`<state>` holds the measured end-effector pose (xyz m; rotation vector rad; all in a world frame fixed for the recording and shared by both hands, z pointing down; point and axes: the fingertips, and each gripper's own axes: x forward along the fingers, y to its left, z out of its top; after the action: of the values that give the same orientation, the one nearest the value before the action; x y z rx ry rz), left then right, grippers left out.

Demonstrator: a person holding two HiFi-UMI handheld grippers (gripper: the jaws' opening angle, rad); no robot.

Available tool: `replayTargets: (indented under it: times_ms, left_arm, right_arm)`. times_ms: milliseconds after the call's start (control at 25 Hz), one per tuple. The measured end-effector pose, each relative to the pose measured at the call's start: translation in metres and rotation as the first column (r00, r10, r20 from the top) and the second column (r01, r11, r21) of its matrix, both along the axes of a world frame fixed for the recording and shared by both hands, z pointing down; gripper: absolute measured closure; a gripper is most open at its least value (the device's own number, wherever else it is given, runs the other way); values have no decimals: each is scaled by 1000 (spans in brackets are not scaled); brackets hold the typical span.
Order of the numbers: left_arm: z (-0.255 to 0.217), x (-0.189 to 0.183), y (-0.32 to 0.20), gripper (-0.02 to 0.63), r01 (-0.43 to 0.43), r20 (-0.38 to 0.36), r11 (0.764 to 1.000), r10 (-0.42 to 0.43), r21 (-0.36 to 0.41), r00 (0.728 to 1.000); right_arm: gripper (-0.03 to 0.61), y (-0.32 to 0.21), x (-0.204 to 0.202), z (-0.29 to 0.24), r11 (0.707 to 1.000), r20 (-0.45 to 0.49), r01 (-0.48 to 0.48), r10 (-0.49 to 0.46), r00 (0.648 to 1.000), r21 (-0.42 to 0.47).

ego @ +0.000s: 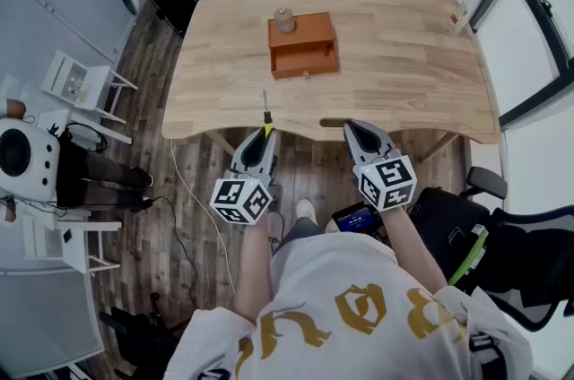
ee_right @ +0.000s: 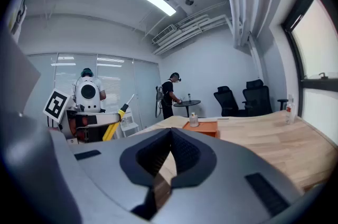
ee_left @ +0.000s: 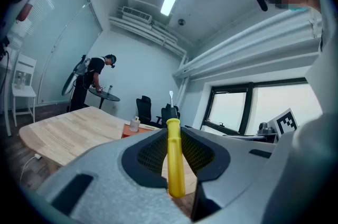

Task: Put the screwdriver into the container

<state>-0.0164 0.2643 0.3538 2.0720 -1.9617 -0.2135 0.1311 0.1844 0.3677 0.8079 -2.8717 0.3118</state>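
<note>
From the head view, my left gripper (ego: 266,136) is clamped on the screwdriver (ego: 266,120) — yellow handle between the jaws, shaft pointing ahead over the near edge of the table (ego: 404,73). My right gripper (ego: 356,129) is near it on the right, jaws together. Well ahead of both stands the orange container (ego: 303,51), with a small bottle (ego: 284,20) on its top.

In the left gripper view, both jaws press the handle, and the container is ahead, slightly left.

In the right gripper view, the tips meet on nothing — the container is ahead, the screwdriver off to the left.
</note>
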Motion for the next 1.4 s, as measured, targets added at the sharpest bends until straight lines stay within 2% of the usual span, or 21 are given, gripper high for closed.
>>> replayTargets:
  times_ms: [360, 640, 880, 1080, 1400]
  left_arm:
    - [-1, 9, 3, 535, -14, 14, 1000, 15, -14, 1000]
    - [2, 13, 1, 535, -20, 34, 999, 22, -50, 999]
    - [5, 14, 0, 535, -10, 18, 998, 11, -55, 1000]
    - [5, 21, -9, 535, -21, 45, 999, 23, -38, 999]
    - [14, 7, -39, 535, -25, 44, 998, 28, -54, 999]
  right_arm:
    - [568, 2, 11, -2, 999, 8, -31, 31, 999, 18]
    - [568, 14, 17, 4, 997, 75, 41, -35, 997, -70]
    - [568, 12, 25, 15, 996, 49, 31, -27, 998, -88]
    - [568, -4, 30, 19, 997, 9, -2, 3, 1000, -72]
    - [568, -34, 13, 32, 997, -24, -11, 9, 1000, -73]
